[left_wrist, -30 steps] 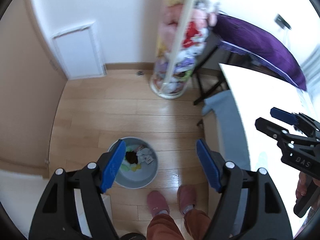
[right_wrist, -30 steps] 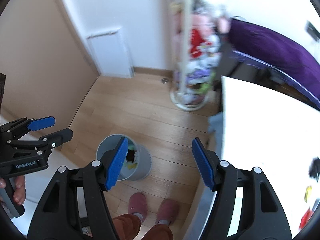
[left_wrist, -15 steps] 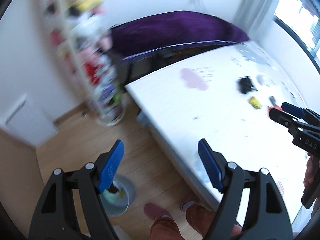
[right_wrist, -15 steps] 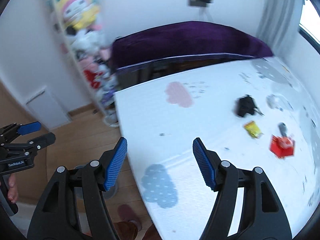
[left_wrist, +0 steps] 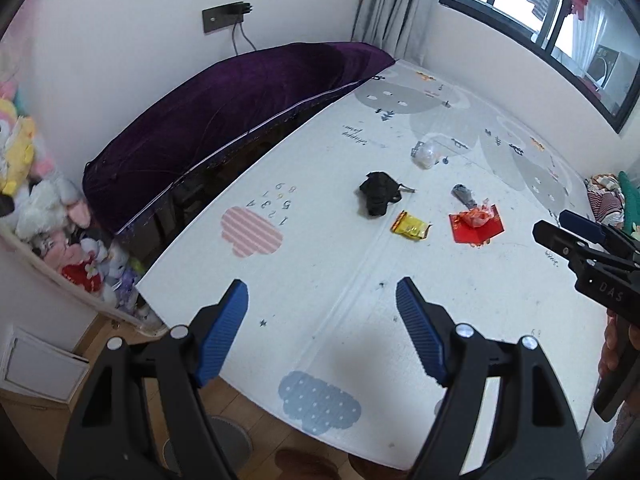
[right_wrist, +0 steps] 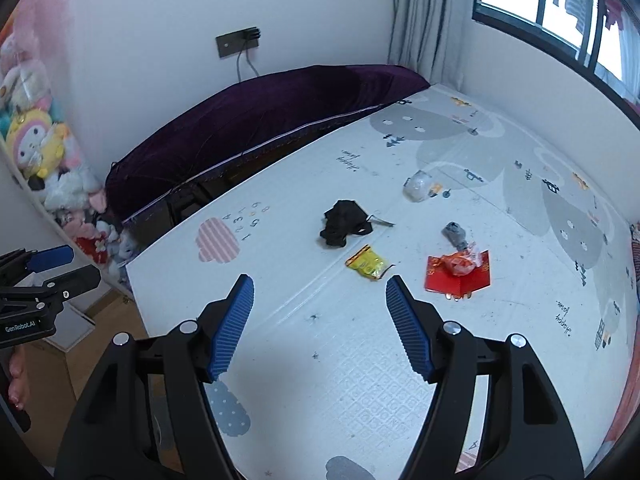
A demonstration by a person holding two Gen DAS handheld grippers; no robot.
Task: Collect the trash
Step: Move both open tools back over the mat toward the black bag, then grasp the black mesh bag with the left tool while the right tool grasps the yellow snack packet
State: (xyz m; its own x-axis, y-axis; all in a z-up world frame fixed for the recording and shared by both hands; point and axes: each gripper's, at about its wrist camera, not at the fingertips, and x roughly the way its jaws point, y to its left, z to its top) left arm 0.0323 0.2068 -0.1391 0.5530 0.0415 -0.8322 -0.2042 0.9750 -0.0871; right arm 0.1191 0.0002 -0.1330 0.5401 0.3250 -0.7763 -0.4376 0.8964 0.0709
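The left hand-held gripper point(left_wrist: 322, 328) has its blue pads well apart with nothing between them, above the near part of a white play mat point(left_wrist: 328, 248). The left wrist view shows the trash lying on the mat farther off: a black wad point(left_wrist: 378, 194), to its right and nearer a yellow wrapper point(left_wrist: 411, 226), right of that a red packet point(left_wrist: 476, 225) with crumpled red-and-clear wrap on it, a grey scrap point(left_wrist: 464, 195) just beyond the packet, and a clear wad point(left_wrist: 425, 155) farther still. Only this view shows the grey bin point(left_wrist: 230, 434) on the wooden floor at the near edge, partly hidden behind the left finger, and the striped cloth point(left_wrist: 606, 198) at the far right. The right hand-held gripper point(left_wrist: 576, 232) enters from the right edge. A purple cover point(left_wrist: 224, 120) lies along the mat's far left side, with plush toys point(left_wrist: 52, 216) at the left.

In the right wrist view the right hand-held gripper point(right_wrist: 320, 326) is also parted and empty, over the mat point(right_wrist: 360, 360). The wrapper point(right_wrist: 367, 267) sits just beyond the gap, the packet point(right_wrist: 458, 278) to its right, the black wad point(right_wrist: 346, 223) farther off. The left hand-held gripper point(right_wrist: 52, 268) shows at the left edge, with fingers of the hand below it.

A second ago both cameras looked down at the floor and the bin, with slippered feet below; now both face the mat and its trash.
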